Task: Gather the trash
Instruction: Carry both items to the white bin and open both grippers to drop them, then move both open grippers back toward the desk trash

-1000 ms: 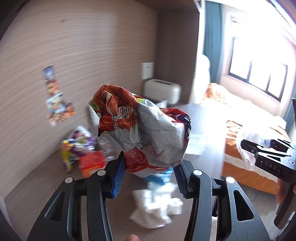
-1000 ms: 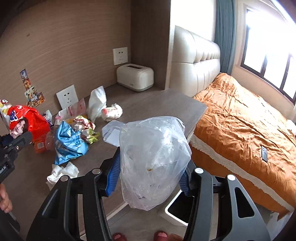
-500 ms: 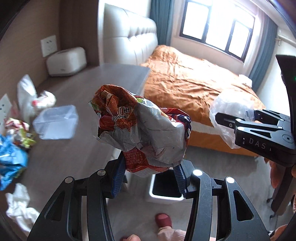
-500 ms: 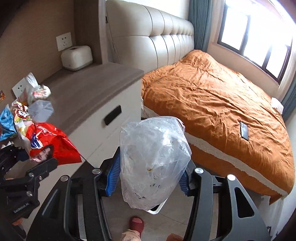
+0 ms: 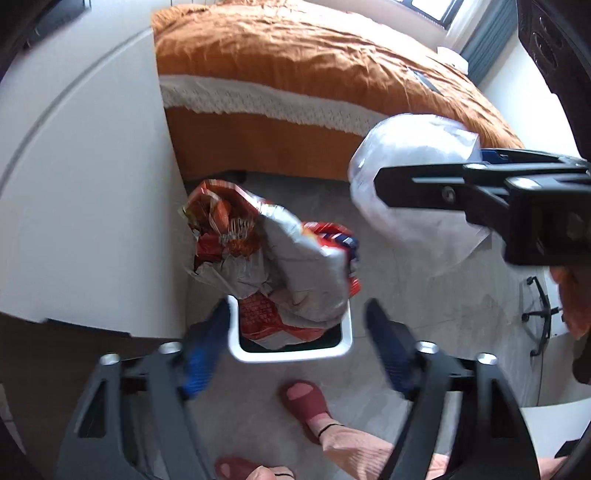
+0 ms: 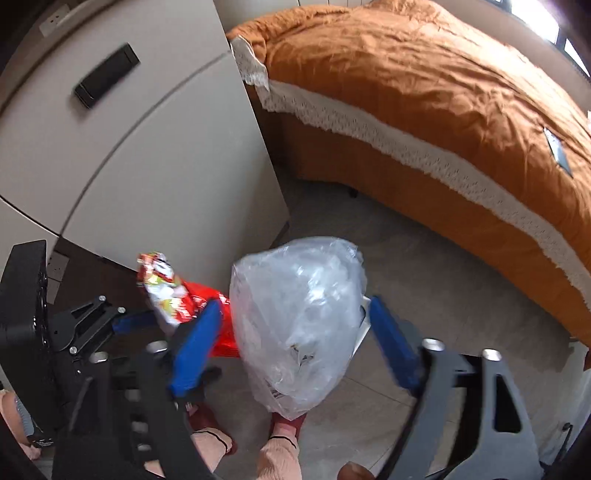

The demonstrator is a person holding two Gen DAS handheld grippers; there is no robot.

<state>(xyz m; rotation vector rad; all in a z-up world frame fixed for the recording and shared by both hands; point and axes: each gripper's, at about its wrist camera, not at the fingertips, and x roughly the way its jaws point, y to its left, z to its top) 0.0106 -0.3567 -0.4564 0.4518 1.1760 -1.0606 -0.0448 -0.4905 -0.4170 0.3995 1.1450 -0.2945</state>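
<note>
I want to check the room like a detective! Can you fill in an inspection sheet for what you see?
Surface: grey tiled floor, by a white cabinet.
Job's things: crumpled snack bag over the white bin; clear bag near it.
Clutter: nothing seen.
Grippers: left gripper opening, pads off the snack bag; right gripper opening, pads off the clear bag.
Cables: nothing seen.
Surroundings: orange bed, red slippers on a person's feet.

Bed point(image 6: 424, 85): orange cover, white lace trim | cabinet point(image 6: 122, 147): white, just beside bed | floor point(image 6: 424, 266): grey tile, below bed | window point(image 5: 432, 5): daylit, beyond bed
</note>
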